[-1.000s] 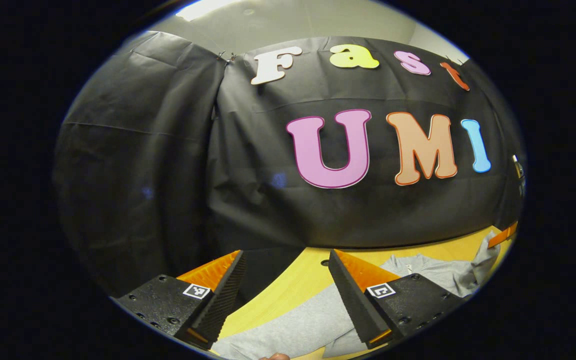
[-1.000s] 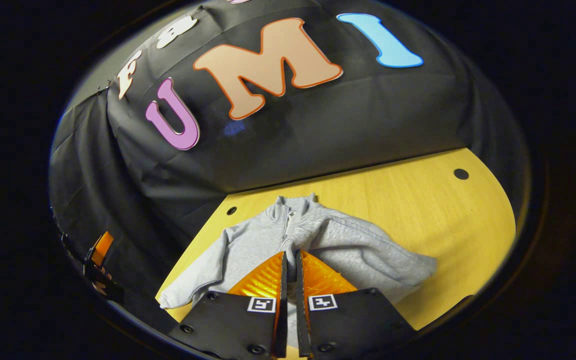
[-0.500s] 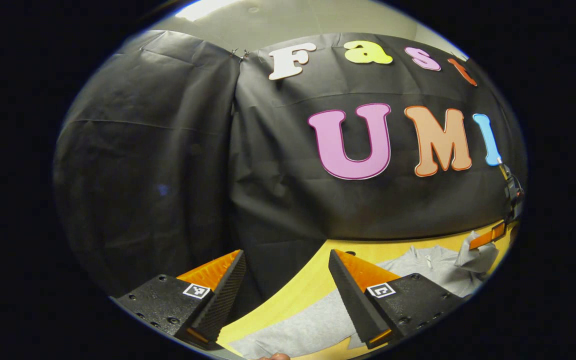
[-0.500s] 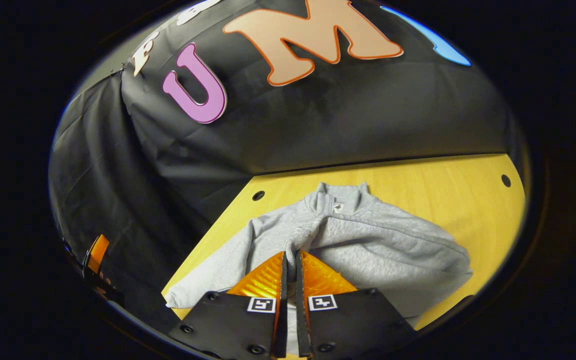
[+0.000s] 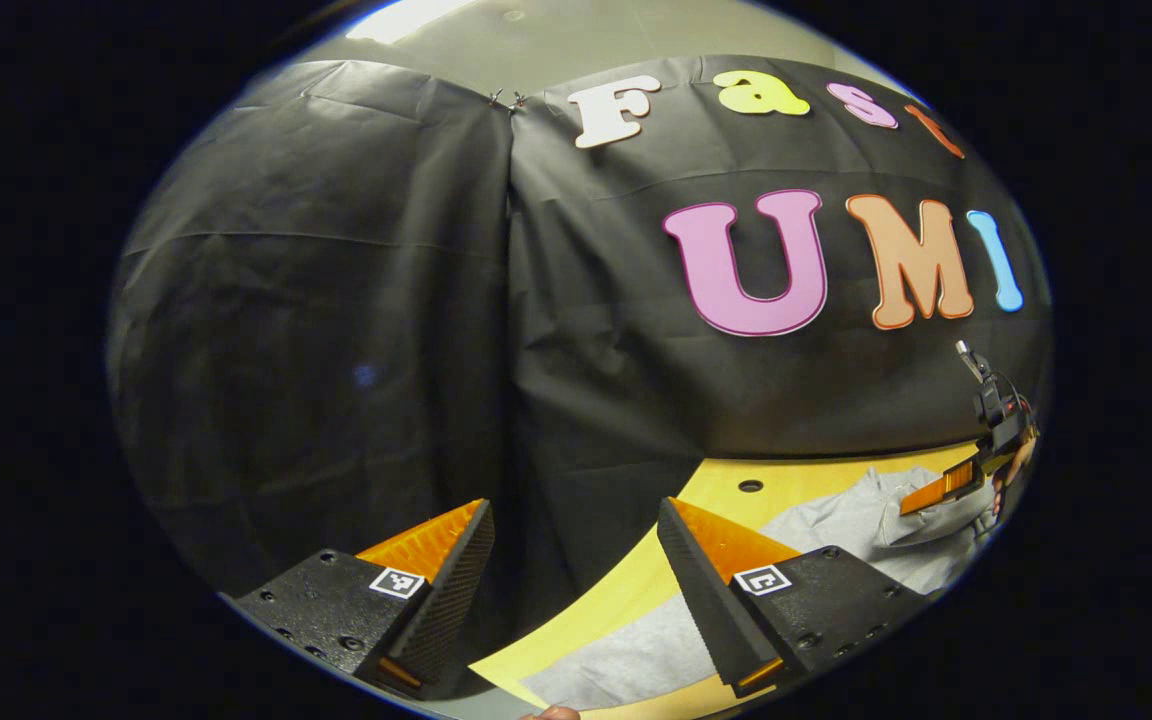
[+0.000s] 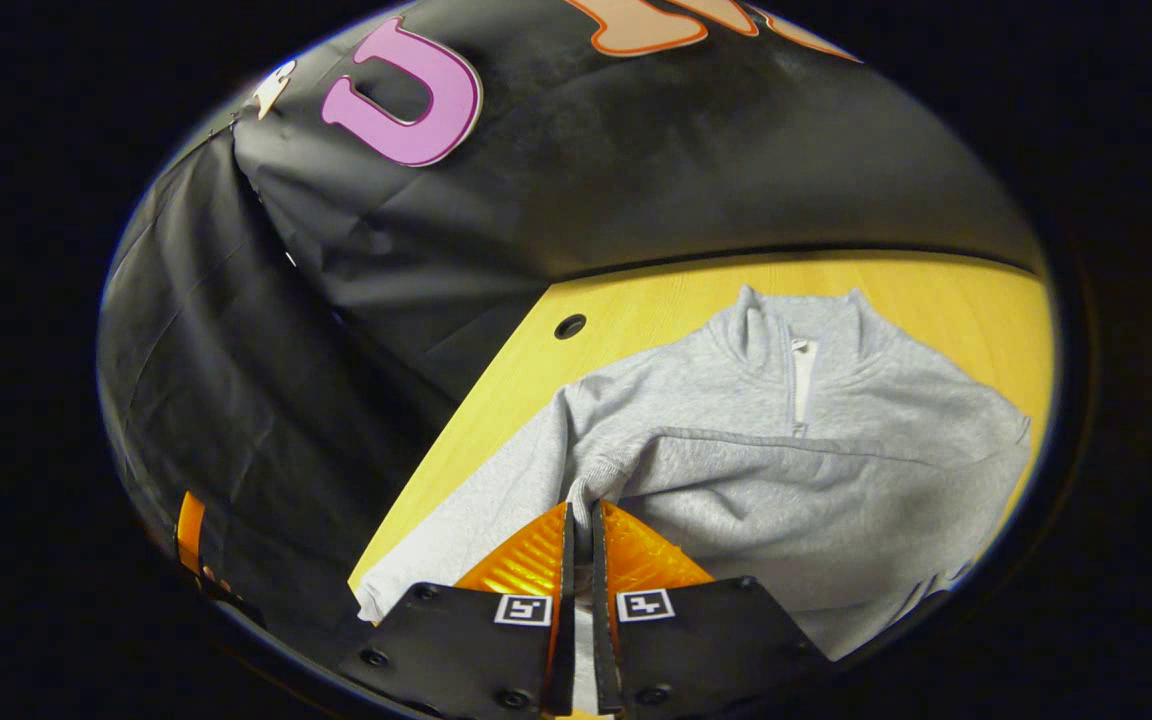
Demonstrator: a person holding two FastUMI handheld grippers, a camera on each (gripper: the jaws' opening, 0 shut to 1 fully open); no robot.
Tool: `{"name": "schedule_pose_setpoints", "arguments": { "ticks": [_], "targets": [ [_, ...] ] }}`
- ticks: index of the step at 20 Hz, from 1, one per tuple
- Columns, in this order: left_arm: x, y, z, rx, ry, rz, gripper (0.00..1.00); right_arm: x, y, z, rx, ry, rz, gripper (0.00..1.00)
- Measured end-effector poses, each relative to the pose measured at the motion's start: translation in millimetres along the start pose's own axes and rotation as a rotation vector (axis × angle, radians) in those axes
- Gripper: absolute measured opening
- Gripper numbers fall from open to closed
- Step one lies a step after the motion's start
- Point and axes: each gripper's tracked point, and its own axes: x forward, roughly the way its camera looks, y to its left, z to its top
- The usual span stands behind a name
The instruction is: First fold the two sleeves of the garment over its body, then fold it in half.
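Right gripper view: we see one grey garment (image 6: 736, 440), a soft fleece pullover with a stand-up collar and a short zip (image 6: 802, 385) at the neck, lying flat on the yellow wood-grain table (image 6: 636, 310). Right gripper (image 6: 581, 515) has its two ridged wedge fingers pressed together on the cuff of one sleeve (image 6: 786, 485), and that sleeve lies across the chest from about 3 o'clock toward the fingers at 6. Second sleeve (image 6: 456, 540) runs down along the table's near-left edge toward 7 o'clock, laid out flat beside the body. We count one round hole (image 6: 570, 326) in the tabletop at about 11 o'clock from the collar. Left gripper view: left gripper (image 5: 576, 545) has its two fingers spread wide apart with nothing between them, off the table's left edge, facing the wrinkled black cloth wall (image 5: 336, 300). Grey fabric shows at 5 o'clock under the right-hand finger, and the same tabletop hole sits at about 4 o'clock. Out at 4 o'clock we also see the other gripper, with a hand (image 5: 1014, 465) on it, holding the fabric up over the garment. Two grippers, two sleeves, one garment.
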Motion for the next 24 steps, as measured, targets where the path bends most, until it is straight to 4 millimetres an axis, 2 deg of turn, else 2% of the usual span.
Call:
{"name": "schedule_pose_setpoints", "arguments": {
  "ticks": [2, 3, 5, 7, 8, 9, 10, 11, 12, 14, 17, 19, 20, 24],
  "targets": [
    [-1.4, 12.5, -5.7, -0.005, 0.014, 0.026, 0.98, 15.0, -0.5, -5.5, 0.016, 0.027, -0.018, 0.09],
    [-1.5, 17.7, -11.2, -0.006, 0.027, 0.037, 0.95, 21.5, -2.8, -6.4, 0.021, 0.035, -0.033, 0.1],
    [-3.0, 26.6, -19.7, -0.008, 0.046, 0.052, 0.96, 29.1, 2.3, -9.4, 0.056, 0.051, -0.043, 0.1],
    [-2.1, 31.0, -25.7, -0.005, 0.059, 0.057, 0.96, 32.6, 21.9, -14.5, 0.112, 0.074, 0.021, 0.16],
    [-1.2, 32.5, -28.7, -0.005, 0.066, 0.056, 0.96, 34.3, 36.4, -18.1, 0.123, 0.081, 0.06, 0.12],
    [-0.7, 32.0, -32.5, -0.005, 0.072, 0.052, 0.96, 35.8, 44.8, -16.7, 0.111, 0.071, 0.081, 0.41],
    [3.3, 30.2, -35.1, -0.006, 0.077, 0.046, 0.99, 31.6, 48.6, -15.8, 0.086, 0.052, 0.086, 0.34],
    [6.2, 29.5, -37.3, -0.006, 0.08, 0.041, 0.96, 30.5, 53.4, -11.3, 0.063, 0.031, 0.096, 0.5],
    [8.9, 28.8, -42.4, -0.007, 0.089, 0.035, 0.99, 28.0, 55.6, -12.7, 0.039, 0.014, 0.097, 0.66],
    [11.0, 26.6, -58.8, -0.006, 0.115, 0.024, 0.96, 17.4, 58.1, -5.0, -0.004, -0.028, 0.085, 0.97],
    [12.9, 22.5, -91.7, -0.009, 0.171, -0.004, 0.96, -3.6, 57.4, 9.1, -0.072, -0.105, 0.062, 0.96],
    [9.3, 12.0, -118.8, -0.046, 0.239, -0.054, 0.99, -20.3, 58.1, 18.7, -0.114, -0.151, 0.049, 0.95],
    [7.0, 7.8, -132.4, -0.066, 0.279, -0.074, 0.96, -29.6, 55.8, 23.0, -0.142, -0.172, 0.038, 0.95],
    [-2.6, -0.6, -192.6, -0.1, 0.432, -0.111, 0.97, -61.8, 39.4, 30.7, -0.223, -0.235, -0.012, 0.95]
  ]
}}
